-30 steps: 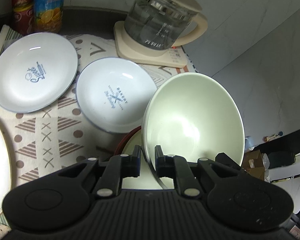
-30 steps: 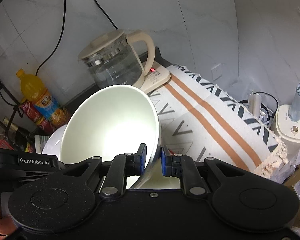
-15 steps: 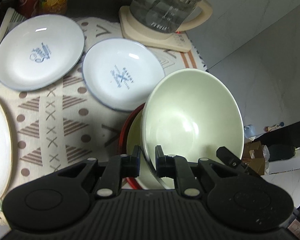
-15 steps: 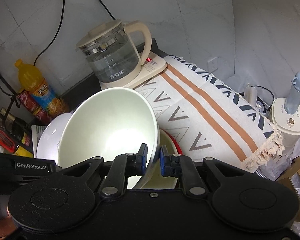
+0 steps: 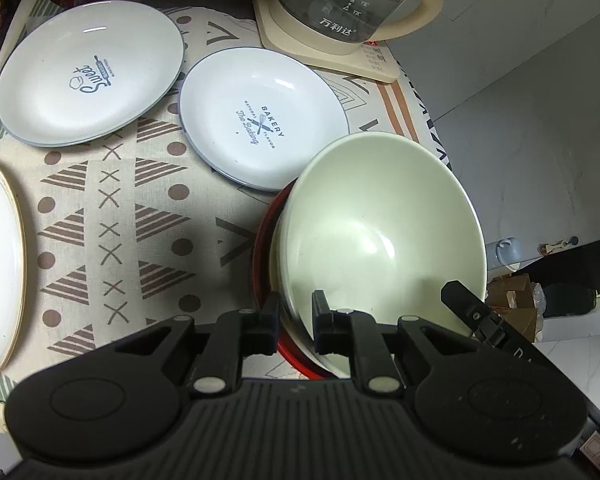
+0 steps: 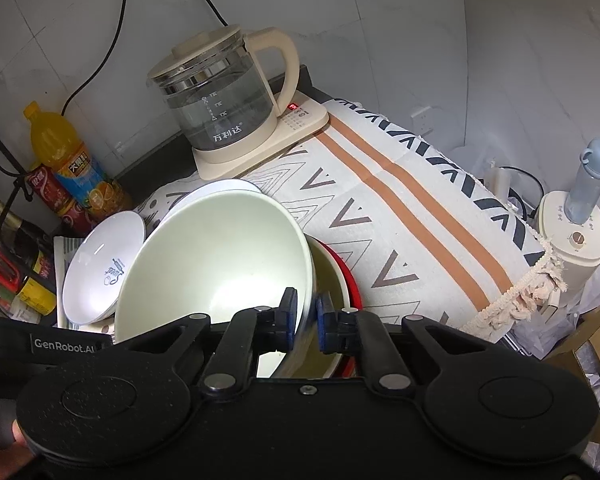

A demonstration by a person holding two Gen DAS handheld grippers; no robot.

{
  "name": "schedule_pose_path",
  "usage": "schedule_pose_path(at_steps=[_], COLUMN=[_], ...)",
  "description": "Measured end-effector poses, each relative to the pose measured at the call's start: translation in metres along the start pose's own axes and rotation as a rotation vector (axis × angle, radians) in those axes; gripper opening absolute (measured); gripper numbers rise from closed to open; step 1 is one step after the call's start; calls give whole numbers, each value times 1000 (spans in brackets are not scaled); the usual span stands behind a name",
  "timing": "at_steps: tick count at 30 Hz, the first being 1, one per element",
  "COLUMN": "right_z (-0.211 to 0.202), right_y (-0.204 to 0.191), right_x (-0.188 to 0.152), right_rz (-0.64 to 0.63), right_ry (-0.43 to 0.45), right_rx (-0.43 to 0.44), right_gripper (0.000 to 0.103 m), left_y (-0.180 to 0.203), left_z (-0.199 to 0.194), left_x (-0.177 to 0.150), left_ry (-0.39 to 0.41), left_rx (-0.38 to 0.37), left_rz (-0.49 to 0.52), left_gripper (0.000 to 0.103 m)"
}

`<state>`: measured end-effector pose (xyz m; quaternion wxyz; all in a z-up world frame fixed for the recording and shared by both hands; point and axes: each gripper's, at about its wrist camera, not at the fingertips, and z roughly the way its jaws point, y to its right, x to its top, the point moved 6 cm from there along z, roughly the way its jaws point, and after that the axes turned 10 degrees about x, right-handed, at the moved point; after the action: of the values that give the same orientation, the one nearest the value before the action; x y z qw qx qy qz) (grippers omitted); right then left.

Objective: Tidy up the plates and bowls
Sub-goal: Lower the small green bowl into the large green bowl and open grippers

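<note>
Both grippers are on the same pale green bowl [image 5: 380, 232]: left gripper [image 5: 294, 322] has its jaws pinched on the near rim, one finger inside the wall, one outside, and right gripper [image 6: 305, 318] is clamped on the rim the same way, w/ its tip poking into the left view at 4 o'clock. Bowl is tilted, mouth facing back toward the grippers, its low edge sitting down inside the red-rimmed bowl [image 5: 266, 240] that lies under it; can't tell if the bases are touching yet. So from either gripper the target is straight below and slightly ahead, abt 12 o'clock, and my guess is the move left is just to level the green bowl and let it drop into the red one, then let go. Neither hand looks nearer; they share the load. Going outward in the left view: "Bakery" plate [image 5: 262, 120] at 11 o'clock, its edge just beside the red rim, maybe tucked under, so little slack on that side. "Sweet" plate [image 5: 88, 76] further at 10 o'clock, gold-edged plate [image 5: 0, 264] at 9 o'clock, well apart. Kettle [image 6: 220, 96] on its base at 12 o'clock, clear of the stack. In the right view, open patterned cloth [image 6: 400, 216] runs at 1–3 o'clock to the fringed table edge, so that's the free side.
</note>
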<state>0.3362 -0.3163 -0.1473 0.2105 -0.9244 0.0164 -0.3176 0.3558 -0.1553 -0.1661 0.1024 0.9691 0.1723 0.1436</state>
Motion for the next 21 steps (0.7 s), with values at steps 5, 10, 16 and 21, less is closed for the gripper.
schedule_pose_path(at_steps=[5,10,16,21], right_z=[3,3,6,10], right_y=[7,18,17,17], right_x=[0,4,3,3], right_rz=[45,83,64,39], right_ry=[-2,5,3,-13], right_rx=[-1,-18,-25,-35], right_gripper=[9,10,10,10], left_y=[3,6,0,-5], left_z=[0,-6,0,7], left_x=[-1,4,10,13], left_ry=[-16,18,24,9], left_rx=[10,39,69,70], left_rz=[9,41,44,31], left_gripper=[13,14,14,14])
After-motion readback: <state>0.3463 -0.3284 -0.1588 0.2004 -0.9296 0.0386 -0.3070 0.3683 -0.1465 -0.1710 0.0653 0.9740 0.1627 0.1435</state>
